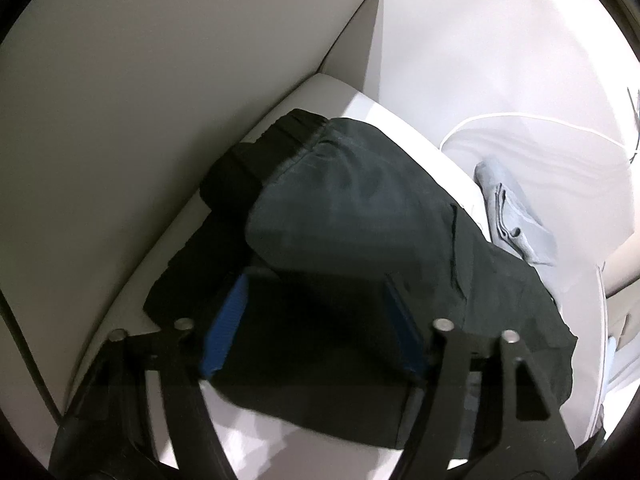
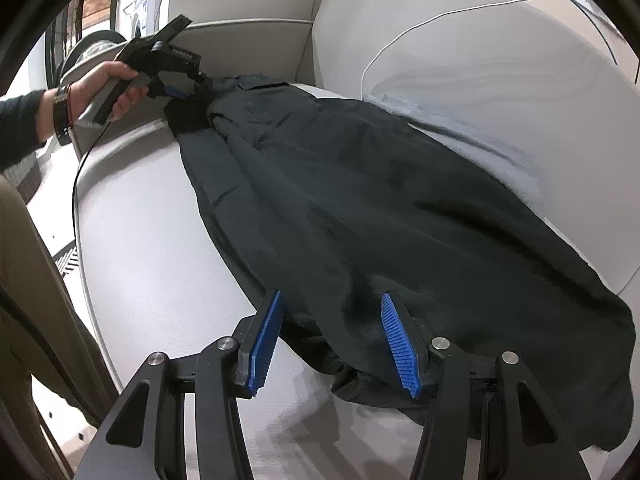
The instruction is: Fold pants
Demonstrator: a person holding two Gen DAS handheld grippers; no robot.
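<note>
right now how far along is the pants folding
Early to midway, I'd judge. Done: the dark pants lie lengthwise on the sofa seat, seemingly with one leg over the other. In hand: the left gripper and right gripper straddle opposite ends, both open. Left: folding them end to end.

No text, label, brand or number can be read in either view; a pale mark on the far tool's (image 2: pixel 176 56) body is too blurred.
</note>
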